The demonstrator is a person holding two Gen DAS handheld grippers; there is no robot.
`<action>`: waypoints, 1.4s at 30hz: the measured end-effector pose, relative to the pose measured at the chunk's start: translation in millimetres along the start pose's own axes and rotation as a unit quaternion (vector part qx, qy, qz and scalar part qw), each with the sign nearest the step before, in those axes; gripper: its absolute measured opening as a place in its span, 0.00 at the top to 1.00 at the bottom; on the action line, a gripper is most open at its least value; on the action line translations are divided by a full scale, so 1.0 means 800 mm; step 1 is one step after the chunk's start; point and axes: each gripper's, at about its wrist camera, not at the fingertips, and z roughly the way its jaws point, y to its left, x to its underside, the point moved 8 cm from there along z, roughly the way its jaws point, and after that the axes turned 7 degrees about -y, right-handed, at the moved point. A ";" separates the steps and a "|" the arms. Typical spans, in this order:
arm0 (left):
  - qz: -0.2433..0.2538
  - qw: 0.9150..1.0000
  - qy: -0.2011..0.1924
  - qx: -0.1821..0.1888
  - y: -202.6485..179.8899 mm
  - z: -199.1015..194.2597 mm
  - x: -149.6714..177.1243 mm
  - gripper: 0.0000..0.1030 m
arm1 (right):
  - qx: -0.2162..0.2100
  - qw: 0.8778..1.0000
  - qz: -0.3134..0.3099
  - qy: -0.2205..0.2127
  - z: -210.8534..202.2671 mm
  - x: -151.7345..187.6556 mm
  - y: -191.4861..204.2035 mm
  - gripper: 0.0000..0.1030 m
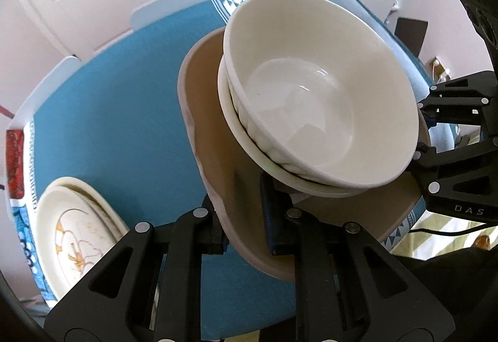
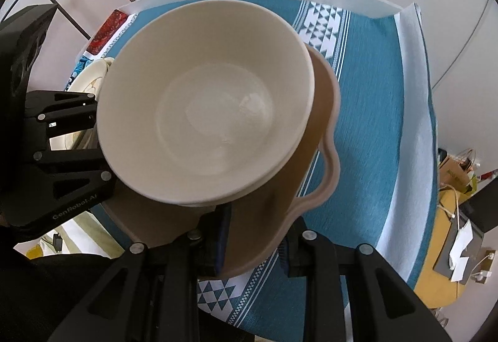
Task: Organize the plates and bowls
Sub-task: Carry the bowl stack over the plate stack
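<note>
A beige wavy-rimmed tray [image 1: 211,136] carries two nested white bowls [image 1: 317,99] and hangs tilted above the blue tablecloth [image 1: 124,111]. My left gripper [image 1: 246,233] is shut on the tray's near rim. My right gripper [image 2: 255,242] is shut on the opposite rim of the same tray [image 2: 323,130]; the bowls [image 2: 211,111] fill that view. Each gripper shows at the edge of the other's view. A stack of patterned plates [image 1: 74,236] lies on the cloth at lower left.
White chair backs [image 1: 174,2] stand at the table's far side. A red packet [image 1: 15,161] lies at the left edge. A yellow side table [image 2: 451,248] with papers and a bag stands at right.
</note>
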 end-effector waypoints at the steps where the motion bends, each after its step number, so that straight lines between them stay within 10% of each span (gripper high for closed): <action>1: -0.004 1.000 -0.003 -0.003 0.003 -0.004 -0.001 0.87 | 0.000 1.000 -0.004 -0.003 -0.004 -0.003 0.001 0.76; 24: -0.103 0.991 -0.042 -0.073 0.176 -0.128 0.075 0.88 | -0.030 0.994 -0.106 -0.018 -0.001 -0.092 0.189 0.76; 42: -0.074 0.997 -0.006 -0.010 0.277 -0.110 0.168 0.88 | 0.021 0.998 -0.056 0.024 0.078 -0.085 0.297 0.76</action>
